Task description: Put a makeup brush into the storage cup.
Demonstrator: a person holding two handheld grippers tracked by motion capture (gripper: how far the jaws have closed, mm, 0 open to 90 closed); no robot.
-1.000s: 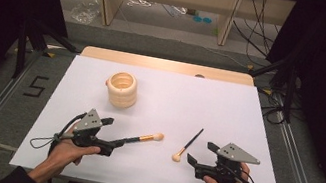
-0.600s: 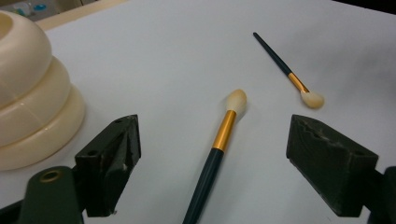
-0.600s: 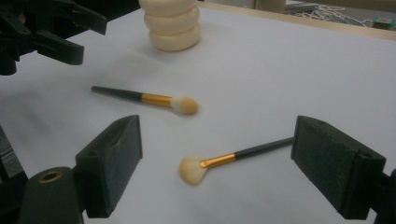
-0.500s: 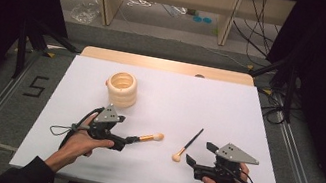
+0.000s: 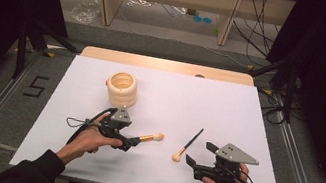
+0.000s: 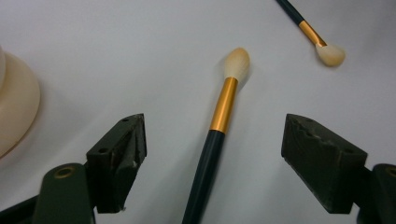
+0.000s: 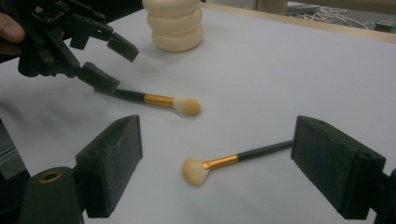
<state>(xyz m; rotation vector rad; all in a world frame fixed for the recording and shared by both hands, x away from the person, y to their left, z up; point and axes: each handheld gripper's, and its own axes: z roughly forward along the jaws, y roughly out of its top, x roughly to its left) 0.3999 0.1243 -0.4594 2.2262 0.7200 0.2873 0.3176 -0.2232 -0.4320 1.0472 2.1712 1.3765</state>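
Left gripper [image 5: 130,142] spread, just closing a little, brush [image 6: 219,126] between its jaws untouched on counter [image 5: 229,108]. Right gripper [image 5: 195,155] spread near fan brush [image 7: 233,161].

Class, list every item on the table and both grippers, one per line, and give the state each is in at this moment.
Pointed brush: lying flat, handle between the left gripper's fingers, not yet pinched.
Fan brush: lying flat, untouched.
Ribbed holder: upright, nothing seen in it.
Left gripper: open, fingers have just been closing around the pointed brush's handle.
Right gripper: open, holding nothing, fan brush ahead of it.
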